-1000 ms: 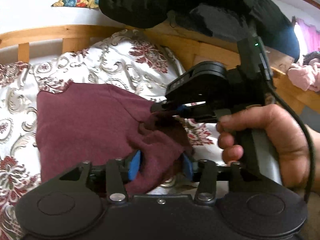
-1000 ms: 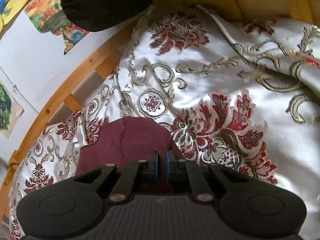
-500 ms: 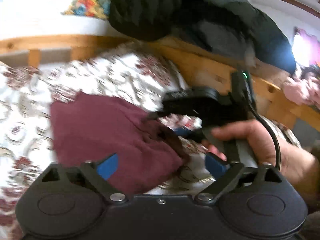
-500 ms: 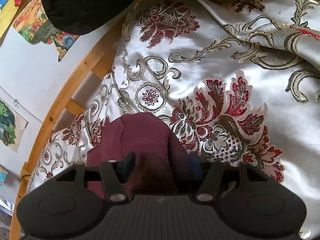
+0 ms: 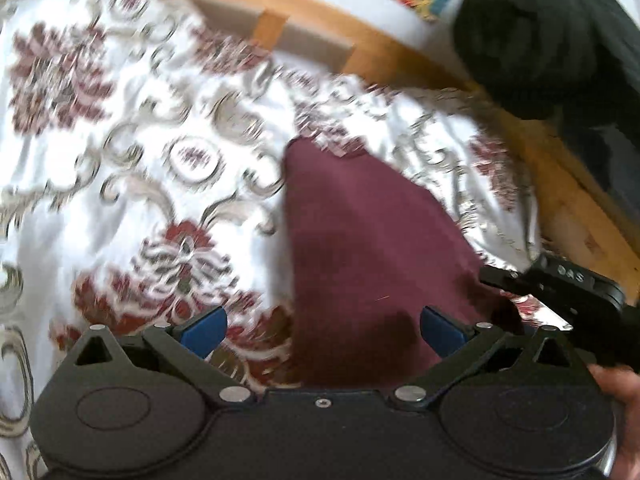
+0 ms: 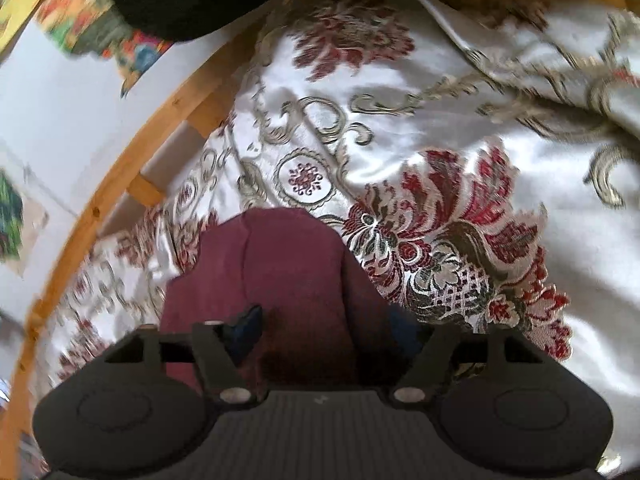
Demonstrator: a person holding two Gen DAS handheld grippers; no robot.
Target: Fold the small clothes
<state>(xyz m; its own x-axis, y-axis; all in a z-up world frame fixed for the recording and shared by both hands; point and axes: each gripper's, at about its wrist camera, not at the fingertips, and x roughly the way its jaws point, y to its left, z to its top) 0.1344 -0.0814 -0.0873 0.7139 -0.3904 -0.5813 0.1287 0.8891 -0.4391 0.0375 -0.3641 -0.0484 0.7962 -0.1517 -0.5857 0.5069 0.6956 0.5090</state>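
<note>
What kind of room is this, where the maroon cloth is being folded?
Most likely a bedroom: a satin floral bedspread covers a bed with a wooden frame against a wall, and the maroon garment lies on it.

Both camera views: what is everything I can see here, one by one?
garment: one, maroon, lying on the bedspread, in front of both claws.
bedspread: one, shiny white with red and grey flowers, covering the bed.
bed frame: one, light wood, along the bedspread's edge.
dark clothing: one heap, black, on the frame.
pictures: a few, colourful, on the white wall.
left claw: black, blue pads, wide open, gripping nothing.
right claw: black, closing, garment between its pads.
hand: one, holding the right claw.
</note>
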